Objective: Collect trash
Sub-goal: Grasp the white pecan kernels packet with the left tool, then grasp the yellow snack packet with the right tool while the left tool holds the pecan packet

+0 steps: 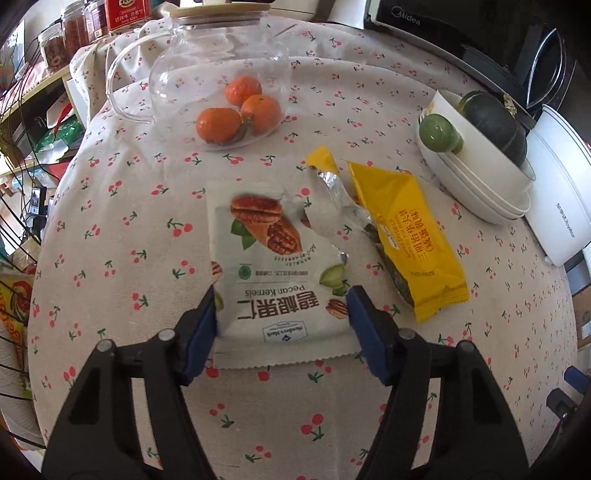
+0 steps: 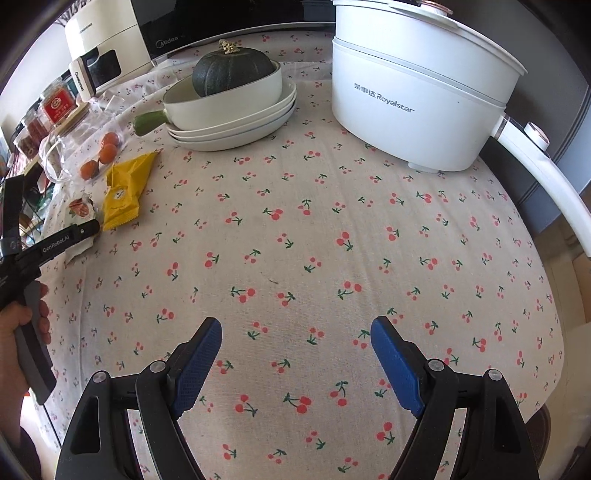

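A torn white pecan-kernel bag [image 1: 266, 258] lies flat on the cherry-print tablecloth [image 1: 129, 229]. My left gripper [image 1: 281, 290] straddles its near end, one blue pad at each side edge, and the bag shows no crease; the gripper is open. To the right lies an opened yellow snack wrapper [image 1: 410, 251] with a torn foil strip [image 1: 327, 173]. In the right wrist view the bag [image 2: 79, 210] and the yellow wrapper [image 2: 125, 188] sit far left, beside the hand-held left gripper [image 2: 55, 240]. My right gripper [image 2: 295, 325] hangs open over bare cloth, with nothing between its pads.
A glass jug [image 1: 218, 62] covers three tangerines [image 1: 240, 110] at the back. Stacked white dishes [image 2: 229, 122] hold a dark green squash [image 2: 232, 70]. A white electric pot [image 2: 417, 96] stands at the back right, its handle reaching out rightward. Jars [image 1: 74, 33] line the far left.
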### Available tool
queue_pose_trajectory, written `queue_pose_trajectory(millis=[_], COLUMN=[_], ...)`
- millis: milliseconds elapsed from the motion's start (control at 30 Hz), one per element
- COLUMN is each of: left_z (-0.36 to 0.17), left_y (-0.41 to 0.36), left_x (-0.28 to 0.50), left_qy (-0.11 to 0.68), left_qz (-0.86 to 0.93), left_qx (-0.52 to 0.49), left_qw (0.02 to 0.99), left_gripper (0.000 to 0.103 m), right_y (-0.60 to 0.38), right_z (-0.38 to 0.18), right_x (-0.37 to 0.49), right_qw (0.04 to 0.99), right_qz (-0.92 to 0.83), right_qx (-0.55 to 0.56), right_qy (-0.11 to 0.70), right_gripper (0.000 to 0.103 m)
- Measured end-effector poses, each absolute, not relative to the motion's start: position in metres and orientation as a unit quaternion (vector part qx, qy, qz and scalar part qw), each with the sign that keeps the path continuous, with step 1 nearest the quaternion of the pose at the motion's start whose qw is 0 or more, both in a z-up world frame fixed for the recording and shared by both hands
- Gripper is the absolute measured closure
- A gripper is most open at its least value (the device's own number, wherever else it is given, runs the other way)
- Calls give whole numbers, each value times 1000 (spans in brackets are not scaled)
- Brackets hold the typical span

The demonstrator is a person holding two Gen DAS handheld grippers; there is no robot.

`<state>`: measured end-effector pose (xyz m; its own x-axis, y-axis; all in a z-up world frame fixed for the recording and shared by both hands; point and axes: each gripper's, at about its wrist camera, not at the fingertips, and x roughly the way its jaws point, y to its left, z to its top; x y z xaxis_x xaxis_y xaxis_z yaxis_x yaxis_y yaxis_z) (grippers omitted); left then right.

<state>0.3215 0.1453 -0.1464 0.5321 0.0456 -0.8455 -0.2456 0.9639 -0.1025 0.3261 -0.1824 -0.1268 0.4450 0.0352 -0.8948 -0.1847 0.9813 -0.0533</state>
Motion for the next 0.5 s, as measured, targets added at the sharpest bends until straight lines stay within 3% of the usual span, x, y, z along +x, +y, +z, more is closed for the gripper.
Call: queue_pose_trajectory(millis=[500], left_z=[-130], left_y=[194], left_x=[278], left_qy=[460], left_qz=[61], left_qx=[-91], left_qw=[881], left_gripper=[39], right_y=[-50], right_z=[-133], right_x=[355], right_qw=[856], right_qz=[127], right_qx=[-124], right_qy=[485], right_gripper=[19])
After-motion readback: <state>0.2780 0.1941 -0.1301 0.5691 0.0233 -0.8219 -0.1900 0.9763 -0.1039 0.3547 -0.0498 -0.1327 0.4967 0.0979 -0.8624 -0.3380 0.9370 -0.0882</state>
